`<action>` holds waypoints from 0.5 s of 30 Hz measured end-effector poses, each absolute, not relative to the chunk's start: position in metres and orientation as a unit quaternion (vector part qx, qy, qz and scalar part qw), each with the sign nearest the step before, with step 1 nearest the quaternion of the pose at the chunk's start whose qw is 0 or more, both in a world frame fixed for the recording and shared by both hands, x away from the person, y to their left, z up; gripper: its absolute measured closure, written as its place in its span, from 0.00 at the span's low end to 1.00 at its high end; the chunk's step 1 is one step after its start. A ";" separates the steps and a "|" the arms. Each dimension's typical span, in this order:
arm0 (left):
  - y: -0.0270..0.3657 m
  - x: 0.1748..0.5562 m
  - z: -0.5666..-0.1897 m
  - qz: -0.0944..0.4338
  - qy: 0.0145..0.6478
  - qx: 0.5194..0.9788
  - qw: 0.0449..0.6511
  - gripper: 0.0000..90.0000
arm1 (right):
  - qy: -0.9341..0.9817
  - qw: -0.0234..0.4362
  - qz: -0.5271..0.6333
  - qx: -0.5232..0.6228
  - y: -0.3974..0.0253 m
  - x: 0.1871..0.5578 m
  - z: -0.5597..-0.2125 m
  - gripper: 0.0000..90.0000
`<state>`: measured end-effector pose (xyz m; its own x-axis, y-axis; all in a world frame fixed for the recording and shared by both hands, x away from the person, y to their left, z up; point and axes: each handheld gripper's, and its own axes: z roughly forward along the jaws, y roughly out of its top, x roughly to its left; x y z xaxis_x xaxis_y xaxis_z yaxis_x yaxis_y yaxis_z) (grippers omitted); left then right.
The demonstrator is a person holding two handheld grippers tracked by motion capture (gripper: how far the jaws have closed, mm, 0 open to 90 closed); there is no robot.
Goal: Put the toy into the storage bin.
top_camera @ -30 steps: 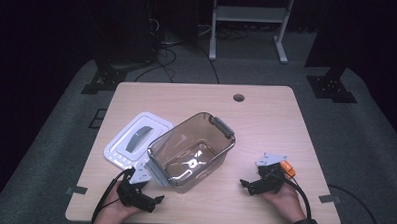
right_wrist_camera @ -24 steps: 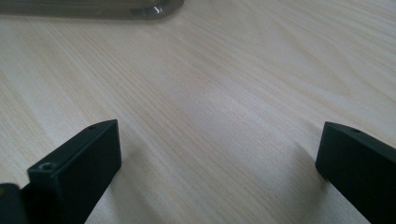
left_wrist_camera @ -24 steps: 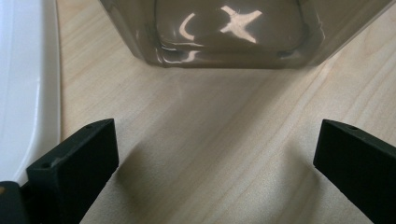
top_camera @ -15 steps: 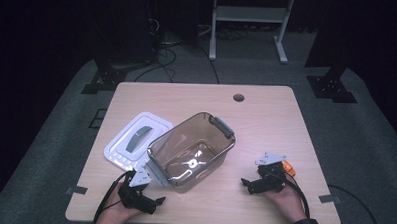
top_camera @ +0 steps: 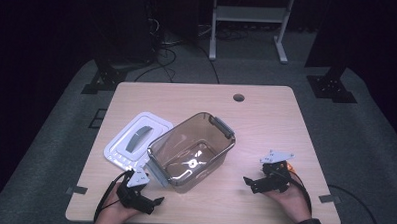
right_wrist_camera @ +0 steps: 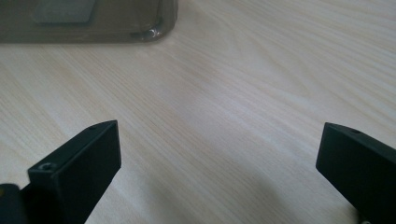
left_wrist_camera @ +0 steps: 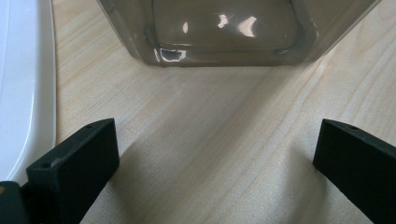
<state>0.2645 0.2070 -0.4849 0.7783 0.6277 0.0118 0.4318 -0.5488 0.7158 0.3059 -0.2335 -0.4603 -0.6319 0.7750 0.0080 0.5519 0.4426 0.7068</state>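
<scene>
From the high view, a see-through brown box sits in the middle of the table. It stands upright and is turned a bit, with grey handles on two ends. A white lid lies flat just left of the box, touching its side or very close to it. The left gripper is in front of the box, near its front left corner, held in a hand. Its jaws are apart. The right gripper is to the right of the box and a little nearer the person, well apart from it. Its jaws are apart too, and nothing is between them.

In the left gripper view, the two black jaws stand wide apart with bare table between them. The box is right ahead, near but not touching. The lid runs along the left edge.

In the right gripper view, the jaws are wide apart over bare table. A corner of the box is at the top left, far from the jaws.
</scene>
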 end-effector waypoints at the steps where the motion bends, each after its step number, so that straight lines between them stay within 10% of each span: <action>1: 0.207 0.265 -0.485 0.134 0.305 0.870 0.364 0.00 | 0.833 0.161 0.348 0.398 -0.235 0.305 -0.459 0.00; 15: 0.208 0.265 -0.485 0.133 0.303 0.870 0.365 0.00 | 0.820 0.182 0.356 0.410 -0.256 0.302 -0.442 0.00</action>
